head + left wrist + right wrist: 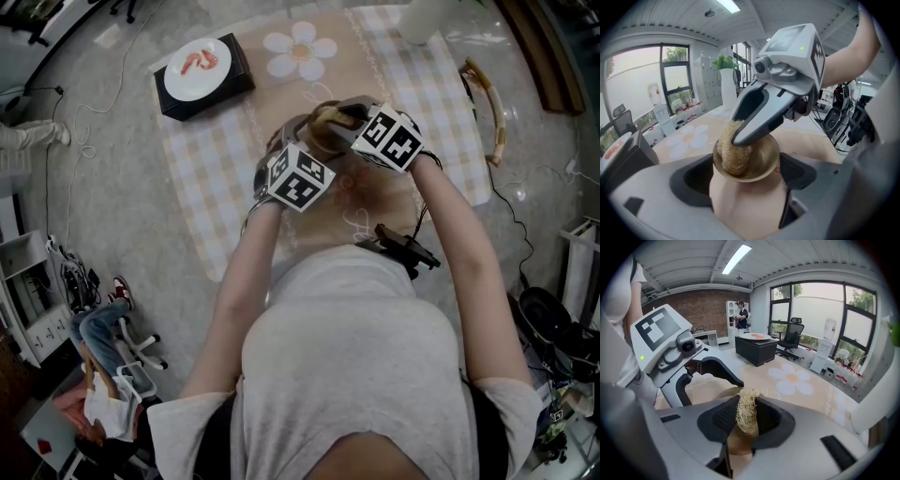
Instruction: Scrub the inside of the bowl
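A golden-brown bowl (757,164) is tilted above the table, and my left gripper (746,169) is shut on its rim. In the head view the bowl (319,131) shows between the two marker cubes. My right gripper (746,417) is shut on a straw-coloured loofah scrubber (747,412). The scrubber (732,152) presses against the left inner wall of the bowl. From the left gripper view the right gripper (738,137) reaches down into the bowl from above. The left gripper (712,389) shows at the left of the right gripper view, with the bowl (719,393) partly hidden behind the right jaws.
A checked tablecloth (211,159) with a flower print covers the table. A white plate of red food (197,64) sits on a black box at the far left. A white vase (422,21) stands at the back. A curved wooden piece (489,112) lies at the right edge.
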`<state>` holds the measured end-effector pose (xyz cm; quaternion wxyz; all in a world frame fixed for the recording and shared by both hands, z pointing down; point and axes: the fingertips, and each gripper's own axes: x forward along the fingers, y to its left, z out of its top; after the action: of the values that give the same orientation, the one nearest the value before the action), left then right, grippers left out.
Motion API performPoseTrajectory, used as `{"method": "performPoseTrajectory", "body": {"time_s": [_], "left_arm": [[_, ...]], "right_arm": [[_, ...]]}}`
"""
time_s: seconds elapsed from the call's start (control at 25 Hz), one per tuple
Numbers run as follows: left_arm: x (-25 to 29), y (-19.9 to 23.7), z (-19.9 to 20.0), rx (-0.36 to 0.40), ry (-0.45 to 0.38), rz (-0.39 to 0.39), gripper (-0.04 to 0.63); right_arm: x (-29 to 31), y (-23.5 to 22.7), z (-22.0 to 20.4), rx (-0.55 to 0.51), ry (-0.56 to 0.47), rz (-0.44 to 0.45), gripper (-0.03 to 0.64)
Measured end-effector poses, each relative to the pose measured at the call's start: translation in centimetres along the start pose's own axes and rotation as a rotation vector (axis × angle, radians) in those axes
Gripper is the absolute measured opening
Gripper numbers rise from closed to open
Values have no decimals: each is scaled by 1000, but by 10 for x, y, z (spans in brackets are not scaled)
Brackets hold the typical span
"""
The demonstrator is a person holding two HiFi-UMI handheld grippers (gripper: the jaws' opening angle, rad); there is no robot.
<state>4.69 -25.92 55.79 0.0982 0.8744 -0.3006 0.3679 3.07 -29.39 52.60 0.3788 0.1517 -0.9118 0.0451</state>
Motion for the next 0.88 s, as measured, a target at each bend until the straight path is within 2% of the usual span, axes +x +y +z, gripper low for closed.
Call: {"method": "performPoseTrajectory", "body": {"time_s": [0.36, 0.68, 0.88], "left_arm": [[1, 0, -1, 0, 1, -1, 420], [0, 0, -1, -1, 2, -1, 420], [0, 0, -1, -2, 1, -1, 420]], "right_arm": [[-2, -18, -5, -32, 33, -107, 94], [-12, -15, -14, -170, 131, -88, 94], [-16, -7, -19, -225, 185, -47, 94]]}}
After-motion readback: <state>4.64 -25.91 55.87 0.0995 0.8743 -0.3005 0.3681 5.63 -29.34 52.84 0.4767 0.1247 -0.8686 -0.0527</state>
